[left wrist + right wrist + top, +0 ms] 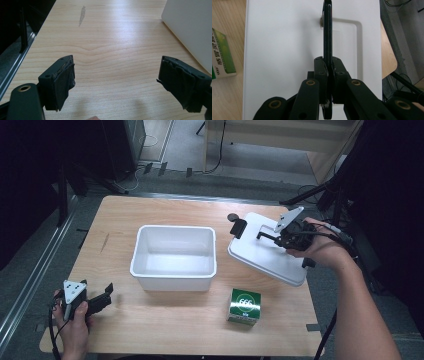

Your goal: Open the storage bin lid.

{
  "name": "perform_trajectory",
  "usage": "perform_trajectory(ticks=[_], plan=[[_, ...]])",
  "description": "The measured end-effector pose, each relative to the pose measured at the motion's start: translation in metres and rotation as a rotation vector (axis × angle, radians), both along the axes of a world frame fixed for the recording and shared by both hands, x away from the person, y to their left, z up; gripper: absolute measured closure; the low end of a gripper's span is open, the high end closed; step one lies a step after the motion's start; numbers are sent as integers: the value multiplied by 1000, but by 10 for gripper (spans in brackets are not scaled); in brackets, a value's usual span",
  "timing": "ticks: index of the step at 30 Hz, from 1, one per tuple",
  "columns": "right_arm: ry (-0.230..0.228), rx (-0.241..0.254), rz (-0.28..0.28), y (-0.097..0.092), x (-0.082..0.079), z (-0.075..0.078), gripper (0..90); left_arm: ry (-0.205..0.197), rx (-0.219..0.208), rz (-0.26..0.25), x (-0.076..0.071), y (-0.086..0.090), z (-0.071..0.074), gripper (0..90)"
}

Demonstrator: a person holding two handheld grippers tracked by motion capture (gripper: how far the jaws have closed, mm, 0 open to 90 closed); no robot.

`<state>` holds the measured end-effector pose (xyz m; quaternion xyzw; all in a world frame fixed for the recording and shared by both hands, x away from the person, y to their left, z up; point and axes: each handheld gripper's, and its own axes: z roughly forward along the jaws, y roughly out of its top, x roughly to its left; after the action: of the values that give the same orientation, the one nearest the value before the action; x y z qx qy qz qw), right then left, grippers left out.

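Note:
A white lid (260,255) hangs tilted above the table's right side, its lower edge close to the wood. My right gripper (274,238) is shut on the lid's thin black handle (327,37), which runs up between the pads in the right gripper view (328,67). A black latch (239,228) sits on the lid's far-left end. An empty white bin (173,256) stands mid-table. In front of the lid a green box (244,306) rests on the wood. My left gripper (106,295) lies at the front left, open (116,82), with bare wood between its jaws.
The wooden table (120,220) has bare room at the left and back. A small dark round spot (233,217) lies behind the lid. The bin's wall (192,27) rises at the right of the left gripper view. Dark stands and cables surround the table.

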<state>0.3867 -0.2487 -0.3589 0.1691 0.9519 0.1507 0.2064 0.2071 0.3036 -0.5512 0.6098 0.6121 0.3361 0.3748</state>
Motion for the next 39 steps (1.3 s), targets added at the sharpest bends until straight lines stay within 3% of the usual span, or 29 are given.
perform_trajectory(ticks=[26,39], plan=[[83,-6,-59,-9,9,-69,856,-3,2,-2,0,0,0,144],[108,-9,-54,-8,12,-89,855,-4,1,-2,0,0,0,144]])
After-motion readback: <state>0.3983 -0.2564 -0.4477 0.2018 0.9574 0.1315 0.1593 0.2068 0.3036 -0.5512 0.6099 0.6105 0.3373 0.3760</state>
